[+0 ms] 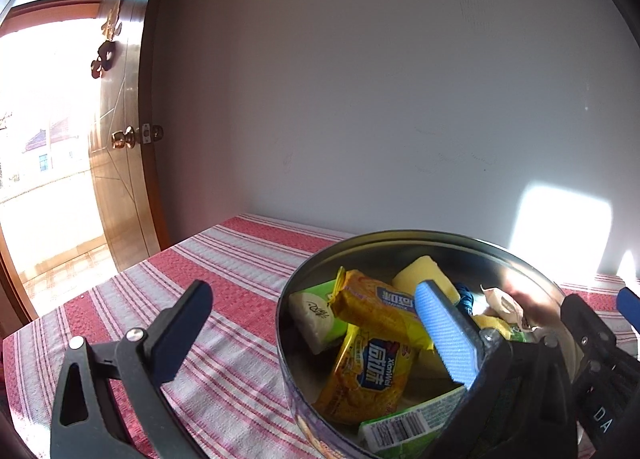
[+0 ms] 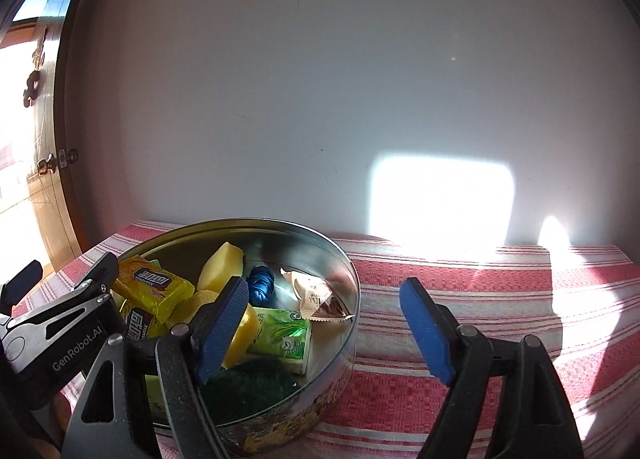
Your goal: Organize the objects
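Snack packets, tissue packs, a sponge and blue cord already fill the round tin (image 2: pixel 344 259) on the striped surface (image 2: pixel 500 299), nothing visibly left outside, as the left gripper (image 1: pixel 316 323) and right gripper (image 2: pixel 324 327) straddle its rim, jaws apart and empty.

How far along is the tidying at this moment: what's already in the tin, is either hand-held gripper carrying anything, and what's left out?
Mostly done, it seems. The round tin already holds yellow snack packets, green tissue packs, a blue thread bundle, a brown sachet and a green scouring pad. The left hand-held gripper and right hand-held gripper both stand open at the tin, empty. No loose items show on the striped cloth.
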`<state>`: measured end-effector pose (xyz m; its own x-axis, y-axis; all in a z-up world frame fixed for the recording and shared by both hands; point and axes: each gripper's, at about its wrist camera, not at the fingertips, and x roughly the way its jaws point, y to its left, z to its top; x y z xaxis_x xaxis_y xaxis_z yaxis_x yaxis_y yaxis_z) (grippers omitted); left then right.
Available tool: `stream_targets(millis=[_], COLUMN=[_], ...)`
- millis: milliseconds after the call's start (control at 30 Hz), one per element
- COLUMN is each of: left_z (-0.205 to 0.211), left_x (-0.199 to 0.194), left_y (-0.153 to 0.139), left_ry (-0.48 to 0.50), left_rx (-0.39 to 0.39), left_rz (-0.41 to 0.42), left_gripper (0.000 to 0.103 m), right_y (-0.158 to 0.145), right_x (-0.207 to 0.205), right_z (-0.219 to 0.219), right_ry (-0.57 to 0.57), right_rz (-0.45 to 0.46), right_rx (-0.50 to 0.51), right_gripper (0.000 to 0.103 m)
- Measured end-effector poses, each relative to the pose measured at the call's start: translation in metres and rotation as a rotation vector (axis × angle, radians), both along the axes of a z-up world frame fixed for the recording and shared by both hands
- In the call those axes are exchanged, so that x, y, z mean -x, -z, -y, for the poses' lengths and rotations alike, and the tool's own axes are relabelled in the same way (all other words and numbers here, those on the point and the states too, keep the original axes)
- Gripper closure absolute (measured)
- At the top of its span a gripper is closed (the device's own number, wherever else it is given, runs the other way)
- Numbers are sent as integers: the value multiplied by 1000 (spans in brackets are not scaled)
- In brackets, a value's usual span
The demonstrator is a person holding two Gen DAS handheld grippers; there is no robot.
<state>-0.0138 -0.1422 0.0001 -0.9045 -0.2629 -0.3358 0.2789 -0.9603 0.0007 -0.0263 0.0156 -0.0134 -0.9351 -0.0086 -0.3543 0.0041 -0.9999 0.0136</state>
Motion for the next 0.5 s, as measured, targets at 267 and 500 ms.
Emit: stream_targets(millis=[267, 500], left_z=[1, -5], left_x=[-17, -28], left_y=[-1, -2], left_ry=[12, 34], left_rx=[-14, 0], left_rz=[-31, -45], left_gripper=[0, 0], right_y=[-4, -9], right_x=[-12, -23], right_z=[2, -3], right_ry=[-9, -33], right_rz=[-38, -75], right_rx=[-30, -9], right_gripper=[22, 21])
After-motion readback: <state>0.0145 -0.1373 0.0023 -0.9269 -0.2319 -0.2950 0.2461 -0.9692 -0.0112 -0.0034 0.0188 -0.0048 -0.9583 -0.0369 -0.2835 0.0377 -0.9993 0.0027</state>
